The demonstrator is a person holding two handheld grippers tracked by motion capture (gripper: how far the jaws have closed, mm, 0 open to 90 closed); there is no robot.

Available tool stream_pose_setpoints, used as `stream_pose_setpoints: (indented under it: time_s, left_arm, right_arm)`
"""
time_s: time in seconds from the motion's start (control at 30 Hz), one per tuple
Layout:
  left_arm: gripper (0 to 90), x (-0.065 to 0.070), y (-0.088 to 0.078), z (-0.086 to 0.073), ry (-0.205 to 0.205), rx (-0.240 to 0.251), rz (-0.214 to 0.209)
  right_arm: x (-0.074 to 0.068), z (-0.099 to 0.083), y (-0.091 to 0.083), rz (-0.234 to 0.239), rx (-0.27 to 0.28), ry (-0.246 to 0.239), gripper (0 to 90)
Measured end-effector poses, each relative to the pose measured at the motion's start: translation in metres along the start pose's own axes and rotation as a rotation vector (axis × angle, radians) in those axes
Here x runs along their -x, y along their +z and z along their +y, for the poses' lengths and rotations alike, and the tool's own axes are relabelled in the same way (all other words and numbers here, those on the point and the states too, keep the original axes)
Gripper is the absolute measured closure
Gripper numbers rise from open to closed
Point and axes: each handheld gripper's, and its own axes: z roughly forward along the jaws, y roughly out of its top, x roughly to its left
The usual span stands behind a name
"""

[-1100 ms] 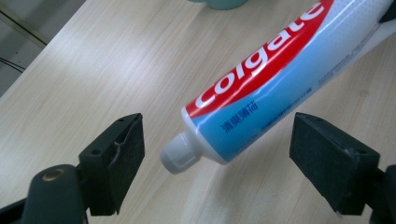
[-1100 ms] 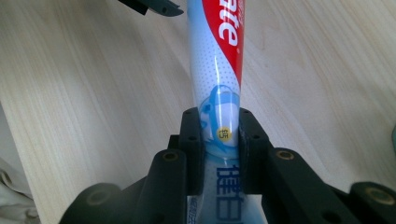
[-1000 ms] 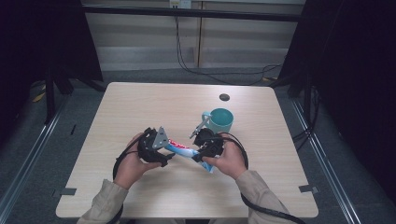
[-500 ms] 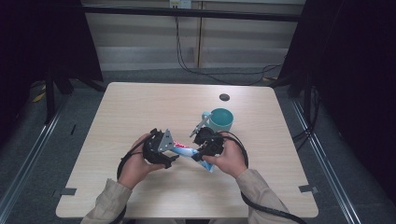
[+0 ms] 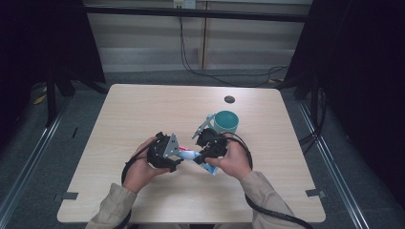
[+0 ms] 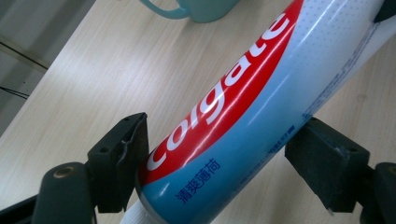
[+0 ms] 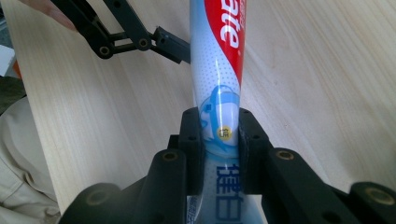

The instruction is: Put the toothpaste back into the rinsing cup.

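Above the table's near middle, right gripper (image 7: 219, 140) pinches the toothpaste tube (image 7: 217, 70) at its flat tail; left gripper (image 6: 224, 154), just closing, straddles the cap end, one pad touching. Soft, slick, light: grip the firm shoulder.

High view: toothpaste tube (image 5: 191, 155) mostly covered by the two grippers and hands, only a short red-and-blue stretch between them showing, print too small to read. Left gripper view: tube's cap end runs off the bottom edge, its far end off the top right; teal mug (image 6: 196, 8) cut by the top edge. Small dark disc (image 5: 229, 99) on the table, possibly a grommet.
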Motion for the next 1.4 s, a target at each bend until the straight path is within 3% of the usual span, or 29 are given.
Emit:
stream_pose_setpoints:
  time_s: [0.23, 0.27, 0.73, 0.77, 0.87, 1.03, 1.1, 1.13, 1.17, 1.23, 1.27, 1.3, 1.4]
  left_arm:
    - [30.5, 0.003, -0.001, 0.000, 0.010, -0.048, 0.008]
    - [33.0, 0.003, -0.001, -0.002, -0.002, -0.039, 0.008]
    - [49.1, 0.004, -0.010, 0.000, -0.040, -0.073, 0.009]
    - [50.2, 0.004, -0.010, 0.001, -0.070, -0.082, -0.006]
    - [51.4, 0.003, -0.010, 0.001, -0.108, -0.077, -0.011]
    - [55.7, 0.003, -0.012, 0.001, -0.149, -0.089, -0.019]
    - [56.4, 0.002, -0.014, 0.000, -0.149, -0.089, -0.009]
    - [56.6, 0.002, -0.014, 0.000, -0.149, -0.089, -0.009]
    - [56.8, 0.002, -0.014, 0.000, -0.144, -0.099, 0.000]
    - [57.1, 0.001, -0.015, -0.001, -0.147, -0.104, -0.003]
    - [57.1, 0.000, -0.015, -0.002, -0.165, -0.101, -0.014]
    - [57.4, -0.002, -0.016, -0.004, -0.201, -0.104, -0.025]
    - [57.6, -0.004, -0.017, -0.005, -0.199, -0.101, -0.022]
  right_arm:
    - [-0.001, 0.002, -0.003, 0.007, -0.009, -0.021, 75.4]
    - [-0.002, 0.003, -0.003, 0.002, -0.009, -0.039, 75.4]
    - [0.004, 0.001, -0.008, 0.052, 0.031, -0.046, 71.2]
    - [0.004, 0.001, -0.009, 0.057, 0.031, -0.051, 69.5]
    - [0.004, 0.001, -0.011, 0.056, 0.045, -0.054, 67.5]
    - [0.003, 0.002, -0.012, 0.056, 0.063, -0.045, 57.9]
    - [0.005, 0.002, -0.013, 0.077, 0.101, -0.021, 47.8]
    - [0.005, 0.002, -0.013, 0.077, 0.101, -0.021, 47.8]
    - [0.006, 0.002, -0.014, 0.068, 0.123, -0.008, 40.2]
    - [0.007, 0.002, -0.017, 0.072, 0.148, -0.005, 35.1]
    - [0.007, 0.002, -0.017, 0.072, 0.148, -0.005, 35.1]
    - [0.007, 0.003, -0.023, 0.073, 0.182, -0.002, 32.6]
    - [0.009, 0.004, -0.029, 0.075, 0.204, 0.009, 28.6]
